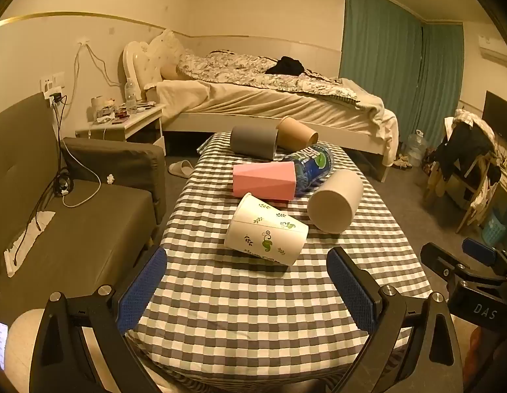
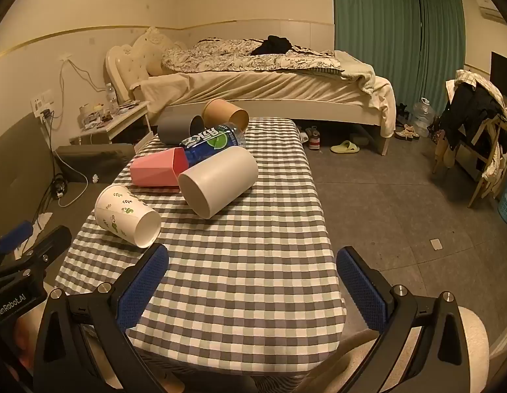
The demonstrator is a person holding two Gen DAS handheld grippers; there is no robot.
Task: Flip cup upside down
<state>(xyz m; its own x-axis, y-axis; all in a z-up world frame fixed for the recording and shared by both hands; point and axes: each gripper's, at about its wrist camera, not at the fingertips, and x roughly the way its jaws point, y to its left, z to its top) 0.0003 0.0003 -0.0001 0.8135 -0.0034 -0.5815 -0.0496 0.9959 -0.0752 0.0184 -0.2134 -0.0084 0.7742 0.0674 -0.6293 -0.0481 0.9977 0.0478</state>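
Observation:
Several cups lie on their sides on a checked tablecloth [image 1: 240, 311] [image 2: 253, 262]. Nearest is a white paper cup with green leaf prints [image 1: 265, 231] [image 2: 125, 214]. Behind it lie a pink faceted cup [image 1: 263, 180] [image 2: 157, 172], a plain beige cup [image 1: 335, 201] [image 2: 219, 180], a grey cup [image 1: 253, 141] [image 2: 175, 129] and a brown paper cup [image 1: 296, 134] [image 2: 224, 111]. My left gripper [image 1: 247, 290] is open, just short of the leaf cup, holding nothing. My right gripper [image 2: 253, 290] is open over bare cloth, right of the leaf cup.
A blue-labelled plastic bottle [image 1: 314, 163] [image 2: 209, 142] lies among the cups. A dark sofa [image 1: 73, 229] runs along the table's left side. A bed [image 1: 270, 98] stands behind, with a cluttered nightstand [image 1: 122, 121] beside it. Open floor [image 2: 401, 213] lies right of the table.

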